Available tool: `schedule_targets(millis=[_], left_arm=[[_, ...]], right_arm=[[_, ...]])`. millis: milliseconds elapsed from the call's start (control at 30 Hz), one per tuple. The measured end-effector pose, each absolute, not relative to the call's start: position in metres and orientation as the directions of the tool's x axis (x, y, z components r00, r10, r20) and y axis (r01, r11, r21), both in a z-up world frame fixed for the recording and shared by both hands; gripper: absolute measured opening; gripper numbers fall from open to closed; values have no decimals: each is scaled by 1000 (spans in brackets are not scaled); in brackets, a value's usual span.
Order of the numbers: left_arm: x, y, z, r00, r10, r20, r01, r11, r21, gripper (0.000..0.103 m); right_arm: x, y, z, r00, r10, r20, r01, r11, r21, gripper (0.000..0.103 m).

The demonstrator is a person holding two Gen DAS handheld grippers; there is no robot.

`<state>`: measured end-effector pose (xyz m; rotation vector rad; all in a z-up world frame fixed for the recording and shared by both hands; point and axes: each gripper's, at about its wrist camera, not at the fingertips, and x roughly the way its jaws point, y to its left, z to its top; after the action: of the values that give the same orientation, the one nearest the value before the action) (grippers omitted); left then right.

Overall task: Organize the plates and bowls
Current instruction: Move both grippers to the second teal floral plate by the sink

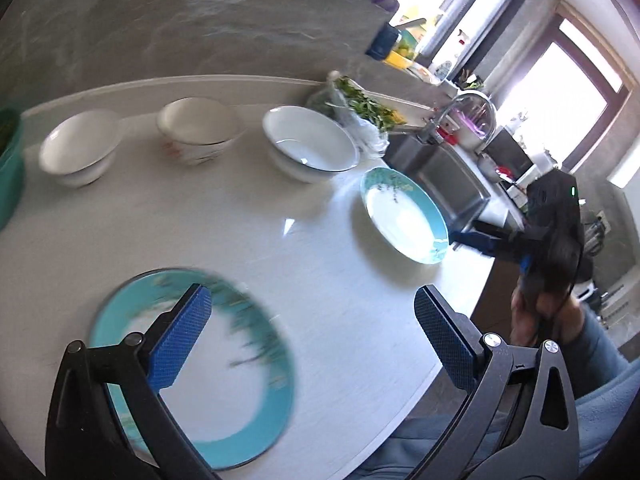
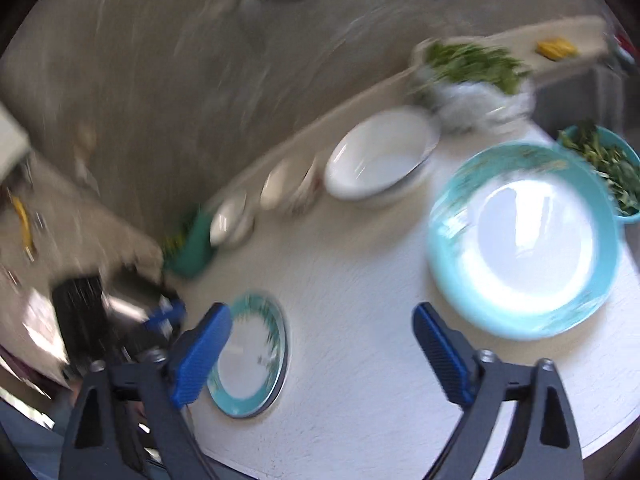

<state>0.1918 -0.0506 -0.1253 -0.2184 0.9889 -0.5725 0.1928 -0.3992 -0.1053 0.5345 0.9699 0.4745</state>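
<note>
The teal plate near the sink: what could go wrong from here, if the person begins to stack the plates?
1. The deep teal plate lies close to the counter edge beside the sink; a push from the right gripper might slide it off.
2. The flat teal plate lies flush on the counter, so the open jaws of the left gripper may slip on its thin rim.
3. Both views are blurred by fast motion, so aim may be poor.

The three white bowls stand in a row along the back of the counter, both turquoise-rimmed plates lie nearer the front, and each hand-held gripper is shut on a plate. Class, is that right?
Not quite. The bowls and plates lie as stated, but the left wrist view shows the left hand-held gripper open, holding nothing, and the right wrist view shows the right hand-held gripper likewise open.
</note>
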Motion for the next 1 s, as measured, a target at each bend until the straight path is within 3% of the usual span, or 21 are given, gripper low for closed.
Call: schedule_targets(millis=[100,300,433,633,767,1000], left_arm=[[198,-106,-129,421,-505,-753,319,860,-398,103],[220,-202,-151,424,-384,-820,192,923,-333,103],[237,-250,-168,419,-323,-849,179,946,-272,103],[265,-291,-202,342,-331,-880,168,942,-289,103],[282,-297,-229,253,-322,-912,101,947,-306,102],[304,-292,-242,249,-285,-926,29,957,-287,98]], right_arm=[[214,-472,-105,496,634,-594,-133,731,669,103],[256,-565,-127,411,659,-630,-108,721,685,103],[270,-591,-143,352,693,-629,-119,700,704,103],[290,-613,-175,296,717,-631,-102,681,725,102],[303,-618,-193,242,734,-634,-103,669,736,88],[320,-614,-216,159,783,-602,-105,619,778,67]])
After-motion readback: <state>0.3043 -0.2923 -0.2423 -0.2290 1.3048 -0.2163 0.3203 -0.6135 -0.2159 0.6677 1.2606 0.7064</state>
